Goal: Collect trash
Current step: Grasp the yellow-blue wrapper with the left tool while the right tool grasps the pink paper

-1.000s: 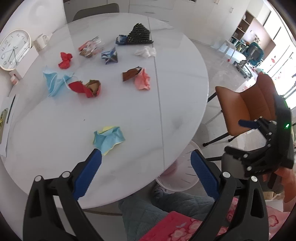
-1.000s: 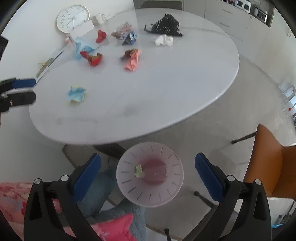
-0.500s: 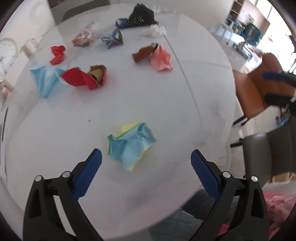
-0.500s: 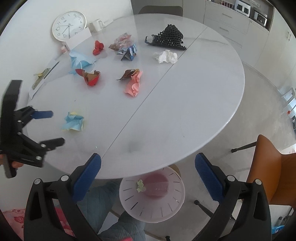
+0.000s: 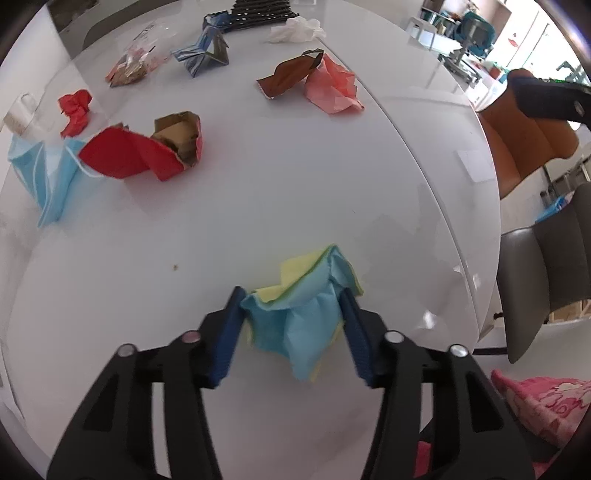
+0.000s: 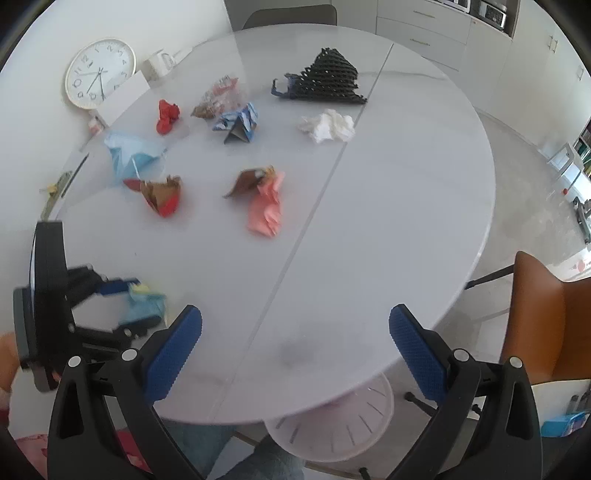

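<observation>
**Left gripper closing on crumpled blue-and-yellow paper; right gripper idle and open**

The left gripper pointed steeply down at the white round table, its fingertips at the surface near the table's front edge. Its jaws were closing, about half apart, and the crumpled blue-and-yellow paper lay directly between them. Both blue pads were touching the paper's sides. The paper rested on the tabletop. The right wrist view confirmed this, though blurred: the left gripper bracketed the paper at the table's near left.

The right gripper was held above the table's near edge, tilted downward, its jaws wide apart with nothing between them and nothing touching them. A pale round bin showed below the table edge, partly hidden.

Other trash lay well apart, farther across the table: a red-and-brown wrapper, a blue face mask, a pink paper ball, a white tissue and black netting.
</observation>
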A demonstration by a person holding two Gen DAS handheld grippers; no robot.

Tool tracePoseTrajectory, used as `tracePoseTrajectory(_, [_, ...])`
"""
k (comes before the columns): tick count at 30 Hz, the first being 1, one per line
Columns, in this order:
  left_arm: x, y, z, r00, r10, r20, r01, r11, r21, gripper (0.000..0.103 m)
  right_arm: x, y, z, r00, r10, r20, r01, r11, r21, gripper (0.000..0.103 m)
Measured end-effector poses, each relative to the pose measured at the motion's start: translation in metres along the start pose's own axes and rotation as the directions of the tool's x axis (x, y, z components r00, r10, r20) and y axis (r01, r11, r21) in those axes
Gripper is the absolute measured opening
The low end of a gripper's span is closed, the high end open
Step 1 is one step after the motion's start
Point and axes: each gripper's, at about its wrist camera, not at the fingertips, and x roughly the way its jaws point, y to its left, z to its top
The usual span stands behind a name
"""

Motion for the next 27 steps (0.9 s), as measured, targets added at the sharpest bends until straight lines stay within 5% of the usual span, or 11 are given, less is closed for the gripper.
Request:
tracePoseTrajectory(10, [-0.038,0.034,0.005,0.999,-0.006,0.046,0.009,0.996,-0.085,0.040,0.054,0.028,0.048,0.999,-0.007,0.036,0.006,1.000,0.026,0.100])
tracePoseTrajectory(18, [-0.069,0.059,0.008,0.997,-0.009,0.075,0.014,0.997,-0.077,0.040,0.113,0.027,0.072,0.998,-0.067,-0.009,0.068,0.998,0.018,0.072])
tracePoseTrajectory(21, [-0.072,0.064,0.012,0.996,-0.014,0.084,0.021,0.997,-0.078,0.040,0.122,0.028,0.075,0.995,-0.093,-0.022,0.093,0.996,0.001,0.052])
tracePoseTrajectory(23, [-0.071,0.066,0.015,0.996,-0.015,0.086,0.021,0.997,-0.077,0.040,0.125,0.024,0.073,0.996,-0.077,-0.045,0.077,0.997,0.009,0.023])
tracePoseTrajectory(27, [-0.075,0.062,0.017,0.996,-0.026,0.089,0.031,0.998,-0.063,0.040,0.115,0.012,0.063,0.999,-0.027,-0.044,0.030,0.997,0.070,0.018])
